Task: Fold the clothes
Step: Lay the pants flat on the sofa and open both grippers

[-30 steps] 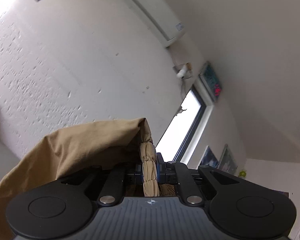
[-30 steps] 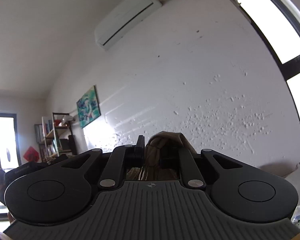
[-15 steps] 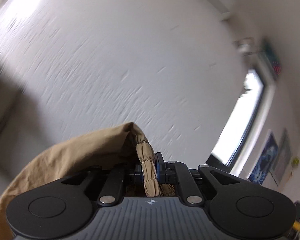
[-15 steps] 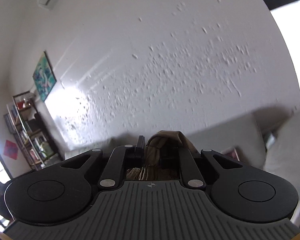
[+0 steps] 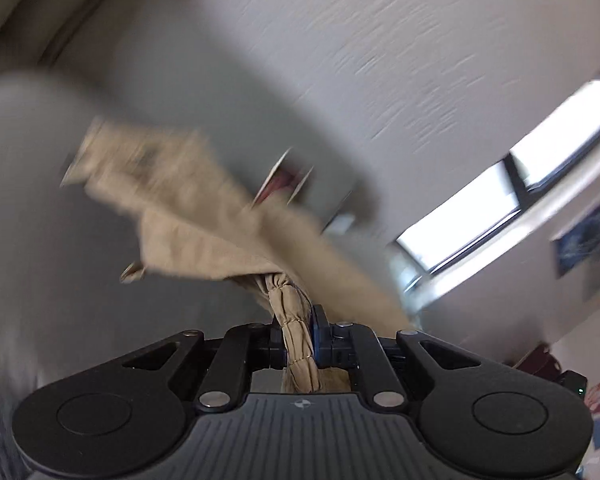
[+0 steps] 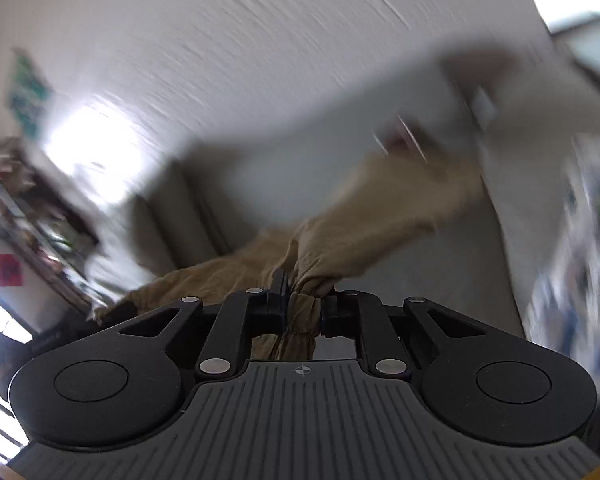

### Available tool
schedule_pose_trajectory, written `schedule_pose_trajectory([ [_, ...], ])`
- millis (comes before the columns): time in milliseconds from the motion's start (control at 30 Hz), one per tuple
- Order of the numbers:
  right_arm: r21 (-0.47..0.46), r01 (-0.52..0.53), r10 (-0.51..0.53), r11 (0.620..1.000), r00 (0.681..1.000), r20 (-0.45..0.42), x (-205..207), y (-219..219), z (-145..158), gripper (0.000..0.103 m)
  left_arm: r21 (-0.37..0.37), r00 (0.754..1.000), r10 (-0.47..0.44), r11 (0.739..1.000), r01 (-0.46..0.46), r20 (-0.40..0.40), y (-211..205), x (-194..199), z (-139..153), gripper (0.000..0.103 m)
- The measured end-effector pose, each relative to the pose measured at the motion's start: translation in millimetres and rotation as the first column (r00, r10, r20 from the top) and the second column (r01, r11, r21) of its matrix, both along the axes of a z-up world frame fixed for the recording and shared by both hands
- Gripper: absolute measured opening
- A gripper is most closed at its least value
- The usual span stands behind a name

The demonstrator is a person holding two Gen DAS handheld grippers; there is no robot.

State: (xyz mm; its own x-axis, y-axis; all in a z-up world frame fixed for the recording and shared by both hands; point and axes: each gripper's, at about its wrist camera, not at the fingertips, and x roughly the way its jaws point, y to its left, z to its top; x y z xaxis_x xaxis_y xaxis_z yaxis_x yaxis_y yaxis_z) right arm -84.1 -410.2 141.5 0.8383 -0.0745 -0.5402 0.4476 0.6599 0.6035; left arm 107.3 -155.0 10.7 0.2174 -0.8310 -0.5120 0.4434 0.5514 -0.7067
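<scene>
Both views heavily motion-blurred.

Left wrist view: grey sofa (image 5: 48,184) fills the left half, its backrest running up to the top left corner. Tan garment (image 5: 204,220) streams out over the sofa – loose end flung up and left, the rest running right and down into the left claw (image 5: 300,344). Claw pinching a gathered, stitched band of the garment, jaws nearly closed with cloth bunched between them. Just behind the cloth at mid-frame, a small reddish thing with white edges, too smeared to name. White textured wall (image 5: 380,40) takes up the upper right; bright window (image 5: 480,208) with dark frame further right; blue picture (image 5: 588,236) on the wall at the far right edge.

Right wrist view: far left, a dark shelf unit (image 6: 40,216) with clutter, a red paper square (image 6: 8,270) below it, a green picture (image 6: 26,92) above on the wall (image 6: 260,40). Grey sofa (image 6: 284,172) in the middle. Garment (image 6: 380,216) stretches from the lower left, through the right claw (image 6: 306,306), then up and right across the seat cushion. Claw pinching a bunched fold of it – jaws close together, cloth squeezed between. Far right, a blurred white and blue patterned fabric (image 6: 572,264); can't tell what it is.
</scene>
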Motion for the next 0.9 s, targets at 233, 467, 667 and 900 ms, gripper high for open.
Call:
schedule_pose_trajectory([
  [233,0.209,0.046,0.01,0.977,0.964,-0.264,-16,8,-177,0.014,0.088,0.947,0.106,0.993,-0.083,-0.304,10,13,-108,0.009],
  [467,0.309,0.05,0.067,0.95,0.931,-0.358,-41,2,-205,0.041,0.154,0.94,0.14,0.983,-0.096,-0.312,49,-20,-95,0.031],
  [667,0.176,0.069,-0.017,0.982,0.959,-0.282,-71,11,-146,0.055,0.097,0.981,0.178,0.981,-0.171,-0.073,65,-24,-48,0.042],
  [900,0.13,0.167,-0.138,0.977,0.968,-0.208,-48,-22,-168,0.065,0.128,0.974,0.186,0.977,-0.17,-0.127,19,23,-82,0.061],
])
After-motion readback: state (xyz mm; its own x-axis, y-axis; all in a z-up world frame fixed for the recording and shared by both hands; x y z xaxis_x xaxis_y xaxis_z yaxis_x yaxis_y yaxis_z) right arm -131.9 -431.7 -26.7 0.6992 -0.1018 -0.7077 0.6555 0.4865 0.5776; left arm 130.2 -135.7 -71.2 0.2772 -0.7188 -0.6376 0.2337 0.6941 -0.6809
